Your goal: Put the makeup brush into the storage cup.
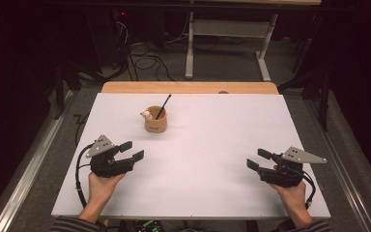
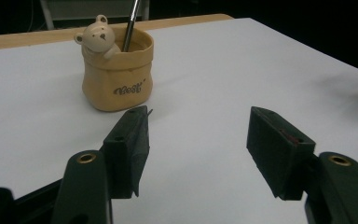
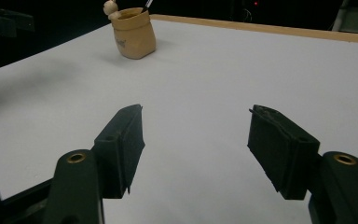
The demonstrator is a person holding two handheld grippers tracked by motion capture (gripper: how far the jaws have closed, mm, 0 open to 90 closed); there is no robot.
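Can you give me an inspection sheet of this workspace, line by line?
Surface: white tabletop with a wooden strip along its far edge.
Job's things: tan bear-figure pen holder upright at the far left, a dark pen leaning in it.
Clutter: nothing seen.
Grippers: left gripper and right gripper both open, holding nothing, resting near the table's front edge.
Cables: left gripper's cable loops over the table's left edge; loose cables on the floor beyond.
Surroundings: dark room, grey table frame behind.

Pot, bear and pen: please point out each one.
pot point(image 2: 119, 81), left gripper view, front wall.
bear point(image 2: 96, 35), left gripper view, head.
pen point(image 1: 164, 107), high view, shaft above the rim.
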